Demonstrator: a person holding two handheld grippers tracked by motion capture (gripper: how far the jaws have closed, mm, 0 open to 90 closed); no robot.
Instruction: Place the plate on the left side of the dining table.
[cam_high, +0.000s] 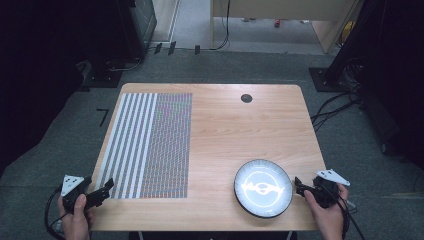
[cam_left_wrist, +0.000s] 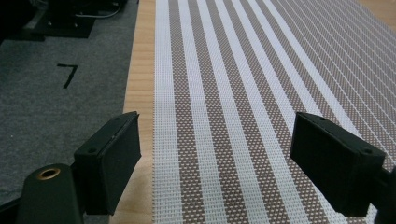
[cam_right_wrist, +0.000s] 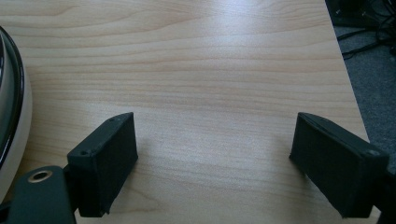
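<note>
Grey carpet surrounded the wooden table (cam_high: 225, 130). Both grippers waited at its near edge, jaws spread and empty: the left gripper (cam_high: 102, 190) at the striped placemat's (cam_high: 145, 145) near-left corner, the right gripper (cam_high: 298, 186) just beside the plate (cam_high: 263, 188). Nothing seemed begun; next came closing on an edge.

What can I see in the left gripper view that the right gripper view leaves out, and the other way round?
The left gripper view looks over a striped woven placemat, with grey carpet bearing a black mark beyond the table's edge. The right gripper view looks over bare wood, with the rim of a plate at its left and cables on the floor at upper right. Both share the wooden table and a pair of black jaws standing wide open with nothing between them: the left gripper and the right gripper.
</note>
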